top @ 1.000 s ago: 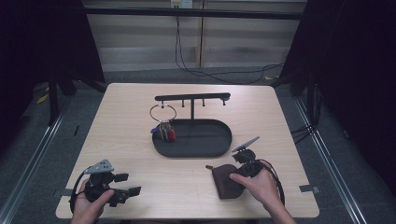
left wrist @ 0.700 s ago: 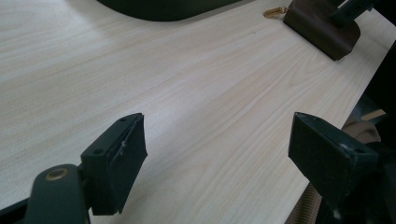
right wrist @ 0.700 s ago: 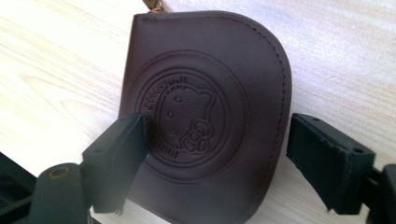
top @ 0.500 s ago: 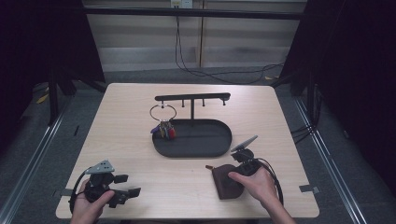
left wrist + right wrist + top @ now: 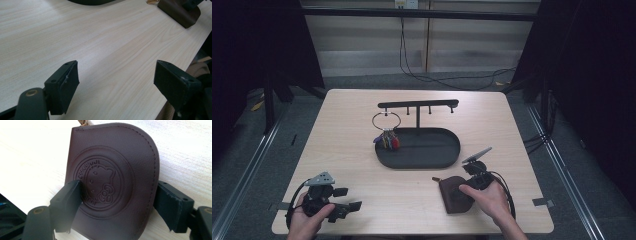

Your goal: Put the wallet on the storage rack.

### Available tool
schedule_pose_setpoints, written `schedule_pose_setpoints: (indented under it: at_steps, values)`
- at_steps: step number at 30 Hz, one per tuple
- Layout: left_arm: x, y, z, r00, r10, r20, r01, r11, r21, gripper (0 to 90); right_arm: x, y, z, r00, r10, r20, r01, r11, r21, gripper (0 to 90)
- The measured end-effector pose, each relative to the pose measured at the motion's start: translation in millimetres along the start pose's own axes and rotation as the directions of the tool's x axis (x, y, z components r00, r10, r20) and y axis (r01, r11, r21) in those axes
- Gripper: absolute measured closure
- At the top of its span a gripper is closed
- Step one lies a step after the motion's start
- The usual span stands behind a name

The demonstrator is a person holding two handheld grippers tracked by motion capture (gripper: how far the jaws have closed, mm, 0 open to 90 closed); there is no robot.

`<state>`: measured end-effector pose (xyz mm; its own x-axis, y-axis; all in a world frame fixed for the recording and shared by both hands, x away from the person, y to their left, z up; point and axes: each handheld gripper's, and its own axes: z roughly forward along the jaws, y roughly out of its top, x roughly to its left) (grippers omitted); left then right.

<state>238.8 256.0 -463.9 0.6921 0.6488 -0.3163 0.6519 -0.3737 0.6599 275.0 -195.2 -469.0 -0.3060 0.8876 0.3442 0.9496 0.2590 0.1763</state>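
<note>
A dark brown leather pouch with a round embossed emblem lies flat near the table's front edge, right of centre. My right gripper is open and straddles the pouch. Its left jaw overlaps the pouch's edge and its right jaw stands just beside the other edge. My left gripper is open at the front left, low over bare wood, with nothing between its jaws. The pouch appears at the upper right of the left gripper view.
A black key stand with an oval tray stands mid-table. A ring with several coloured keys hangs from its left hook. Dark floor and cables surround the table.
</note>
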Motion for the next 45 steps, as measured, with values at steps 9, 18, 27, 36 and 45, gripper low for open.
schedule_pose_setpoints:
  at_steps: [9,18,27,36,45]
  values:
    - [0.6,-0.5,0.6,0.9999,-0.005,0.011,0.005,1.0000,0.006,20.0,-5.7,0.2,-9.2,0.9994,0.031,-0.014,-0.031,0.999,-0.043,48.3]
    - [0.0,-0.9,1.0,0.9998,-0.001,0.021,0.001,0.9999,0.011,20.0,-7.1,3.4,-18.6,0.9990,0.040,-0.022,-0.041,0.996,-0.081,70.1]
    - [2.2,-2.5,-2.2,0.9998,-0.014,0.013,0.014,0.9999,-0.005,20.0,-12.1,3.0,-28.6,0.9928,0.076,-0.092,-0.087,0.989,-0.118,80.2]
    - [1.8,-2.5,-2.4,0.9998,-0.010,0.017,0.010,0.9999,-0.003,20.0,-14.7,3.7,-37.1,0.9890,0.073,-0.129,-0.091,0.986,-0.140,83.3]
    - [2.1,-2.6,-2.4,0.9998,-0.011,0.018,0.011,0.9999,-0.006,20.0,-1.1,9.1,-46.9,0.9989,0.042,-0.020,-0.044,0.992,-0.117,83.3]
